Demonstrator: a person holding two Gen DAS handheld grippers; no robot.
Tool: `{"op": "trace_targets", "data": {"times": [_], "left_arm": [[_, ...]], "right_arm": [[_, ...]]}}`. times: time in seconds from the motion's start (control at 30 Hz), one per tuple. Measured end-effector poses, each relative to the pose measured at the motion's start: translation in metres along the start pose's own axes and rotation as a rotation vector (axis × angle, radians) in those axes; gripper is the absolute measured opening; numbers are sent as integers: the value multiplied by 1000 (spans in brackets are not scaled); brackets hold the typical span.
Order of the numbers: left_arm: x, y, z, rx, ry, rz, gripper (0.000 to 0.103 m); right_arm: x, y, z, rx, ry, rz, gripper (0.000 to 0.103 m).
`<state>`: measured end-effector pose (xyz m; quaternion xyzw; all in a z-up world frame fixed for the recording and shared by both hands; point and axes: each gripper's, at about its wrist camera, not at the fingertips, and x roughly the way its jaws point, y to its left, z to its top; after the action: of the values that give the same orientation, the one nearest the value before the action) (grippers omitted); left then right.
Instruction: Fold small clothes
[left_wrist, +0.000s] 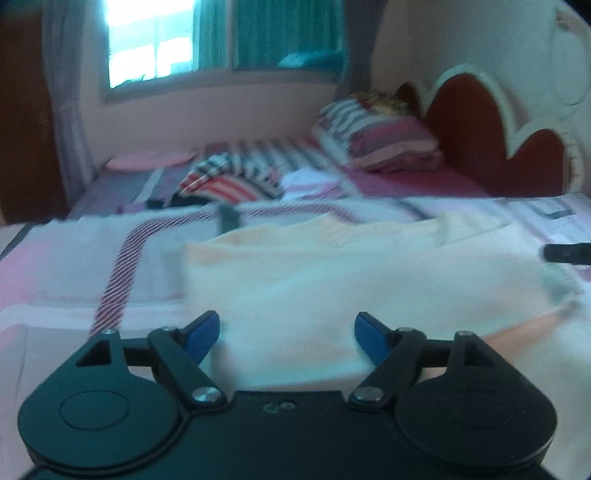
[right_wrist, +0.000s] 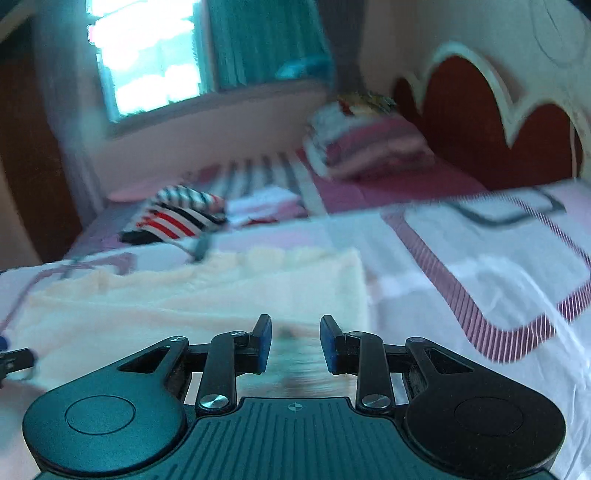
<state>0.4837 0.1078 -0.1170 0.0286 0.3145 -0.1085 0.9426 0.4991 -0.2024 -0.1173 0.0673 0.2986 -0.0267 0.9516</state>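
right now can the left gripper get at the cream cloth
Probably yes. The left gripper is open and hovers over the cream cloth, which lies flat on the bed right ahead. Nothing lies between them; the right gripper is off at the cloth's far side.

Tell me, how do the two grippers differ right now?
The left gripper has its blue pads spread wide, with only the cream cloth seen lying beyond them. The right gripper has its pads much closer together, though a gap still shows; whether it pinches the cloth's edge is too blurred to tell. The left sits over the cloth's middle, the right near its corner. Both are black, blue-padded, and angled down at the bed.
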Motion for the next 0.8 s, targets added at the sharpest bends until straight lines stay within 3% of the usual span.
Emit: {"op": "trace_targets", "data": {"times": [0.17,0.27,0.57,0.7,0.8], "left_arm": [[0,-47,-4,111,12,-24,81],[5,-53,-12,96,41,-12,80],[1,-41,-22,26,68,43,80],[1,-44,-22,35,73,64,81],[-4,-35,-21,-14,56,98,81]], "right_arm": [[-17,33,-21,-92,22,99,30],[-14,41,-36,-118,53,106,30],[-21,-1,-45,-65,58,28,30],[-24,-16,-44,-32,69,28,30],[-24,-24,-44,-42,85,41,30]]}}
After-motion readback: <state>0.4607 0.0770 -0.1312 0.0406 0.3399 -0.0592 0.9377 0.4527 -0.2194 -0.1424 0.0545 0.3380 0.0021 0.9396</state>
